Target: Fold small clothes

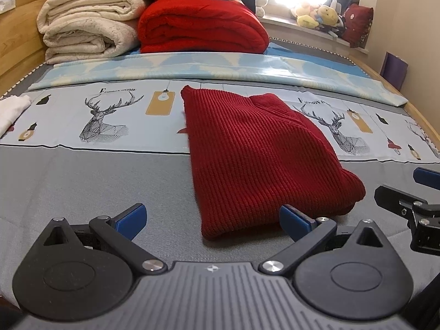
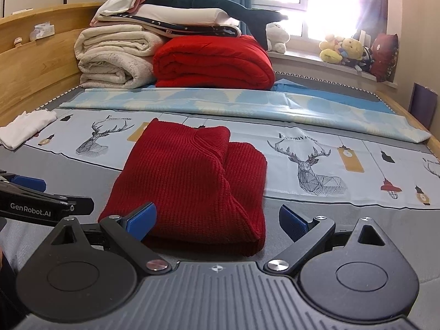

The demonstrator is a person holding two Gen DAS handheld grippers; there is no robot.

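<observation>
Two blanket rolls [image 2: 176,60] behind red sweater [image 2: 192,181], white cloth [image 2: 27,130] left.

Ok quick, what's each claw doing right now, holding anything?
Left claw: open, holding nothing.
Right claw: open, holding nothing, at the near edge of the red sweater.

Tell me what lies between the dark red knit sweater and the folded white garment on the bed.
Only printed bedsheet with a deer drawing separates the sweater from the white garment; the right wrist view shows this best.
</observation>
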